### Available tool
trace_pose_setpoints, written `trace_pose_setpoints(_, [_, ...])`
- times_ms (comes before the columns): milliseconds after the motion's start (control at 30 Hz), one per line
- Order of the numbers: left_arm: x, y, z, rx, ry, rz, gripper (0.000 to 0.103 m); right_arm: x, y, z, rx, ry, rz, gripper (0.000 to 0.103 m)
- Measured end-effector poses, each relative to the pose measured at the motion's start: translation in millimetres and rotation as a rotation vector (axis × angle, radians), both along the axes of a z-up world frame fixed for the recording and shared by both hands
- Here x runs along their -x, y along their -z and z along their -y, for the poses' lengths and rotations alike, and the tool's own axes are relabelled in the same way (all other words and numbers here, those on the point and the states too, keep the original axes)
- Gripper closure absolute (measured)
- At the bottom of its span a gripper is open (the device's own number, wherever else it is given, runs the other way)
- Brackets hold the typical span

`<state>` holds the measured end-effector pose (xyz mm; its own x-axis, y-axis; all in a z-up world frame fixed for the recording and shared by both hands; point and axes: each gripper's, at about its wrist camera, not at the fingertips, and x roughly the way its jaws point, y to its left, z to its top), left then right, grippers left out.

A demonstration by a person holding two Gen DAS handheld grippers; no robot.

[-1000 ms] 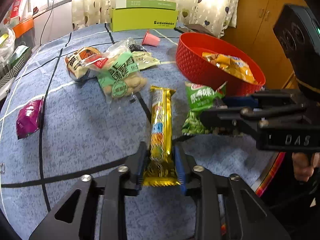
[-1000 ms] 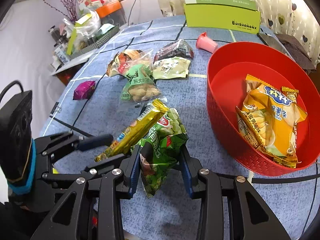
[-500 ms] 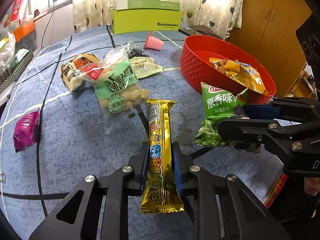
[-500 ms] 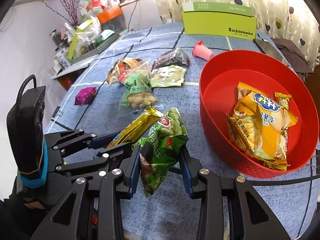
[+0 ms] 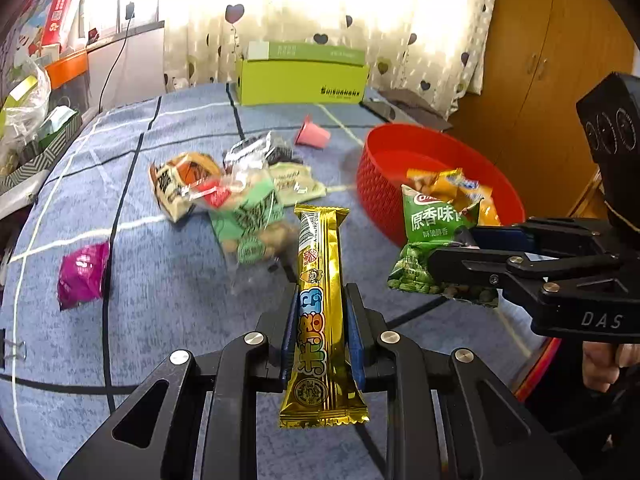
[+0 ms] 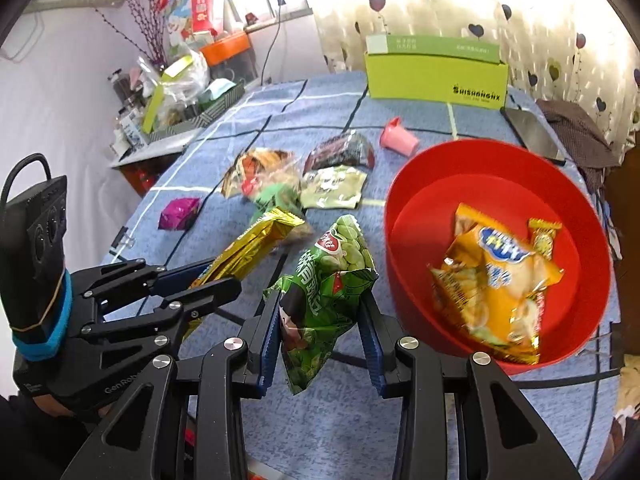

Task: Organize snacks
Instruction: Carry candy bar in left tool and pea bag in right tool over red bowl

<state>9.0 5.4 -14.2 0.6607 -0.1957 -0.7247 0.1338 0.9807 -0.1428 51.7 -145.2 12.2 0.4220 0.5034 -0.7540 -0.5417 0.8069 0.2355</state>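
The left gripper [image 5: 322,322] clamps a gold snack bar [image 5: 321,312] above the blue tablecloth [image 5: 160,300]. To its right, the right gripper [image 5: 452,252] grips a green pea bag [image 5: 430,240] beside the red basket [image 5: 384,196] containing a yellow chip bag [image 5: 452,184].

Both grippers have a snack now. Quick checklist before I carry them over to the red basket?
1. Left gripper shut on gold bar: ok.
2. Right gripper shut on green pea bag: ok.
3. Both snacks off the tablecloth: ok.
4. Red basket has room beside the yellow chip bag: ok.
5. Grip firm enough for the carry: cannot tell.
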Motion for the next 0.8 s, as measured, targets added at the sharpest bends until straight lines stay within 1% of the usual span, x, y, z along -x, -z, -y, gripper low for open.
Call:
trace_pose_setpoints(233, [-10.0,-17.7,8.7,0.012,0.013,0.034,0.08,-6.3,-14.8,10.6,-0.004,0.01,0.023,0.069])
trace_pose_setpoints(433, [-20.3,-29.1,24.1,0.018,0.047,0.053,0.08,-16.1,-26.4,20.1,0.022,0.017,0.058,0.069])
trace_pose_setpoints(600, [-29.1,-36.4,35.8,0.029,0.067,0.066,0.08,-24.1,-29.4,31.4,0.013,0.034,0.072,0.069])
trace_pose_setpoints(800, [-41.5,-41.6,49.5,0.036,0.084,0.074,0.08,-28.3,-25.5,46.2,0.001,0.064,0.067,0.069])
